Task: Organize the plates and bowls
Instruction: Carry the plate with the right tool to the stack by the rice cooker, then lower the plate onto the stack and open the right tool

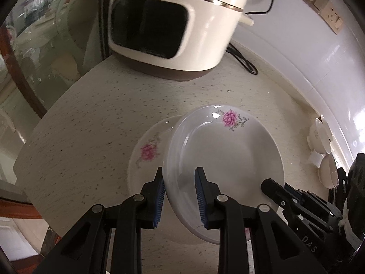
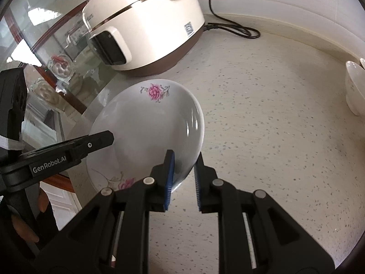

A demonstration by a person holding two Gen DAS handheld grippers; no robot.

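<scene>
Left gripper (image 1: 180, 196) and right gripper (image 2: 182, 178) both straddle the upper plate's (image 1: 228, 155) rim, pads apart, grip uncertain. We should lower it level, centred on the lower plate (image 1: 148, 146), then release.

A speckled cream table (image 2: 273, 137) meets a white tiled wall (image 1: 296, 52) carrying sockets (image 1: 330, 14); a glass-fronted cabinet (image 1: 45, 45) reflects daylight on the left.

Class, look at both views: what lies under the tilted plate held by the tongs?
Under the tilted plate lies a second plate on the counter; its flowered rim shows at both sides. Its middle is covered, so anything there cannot be seen.
</scene>
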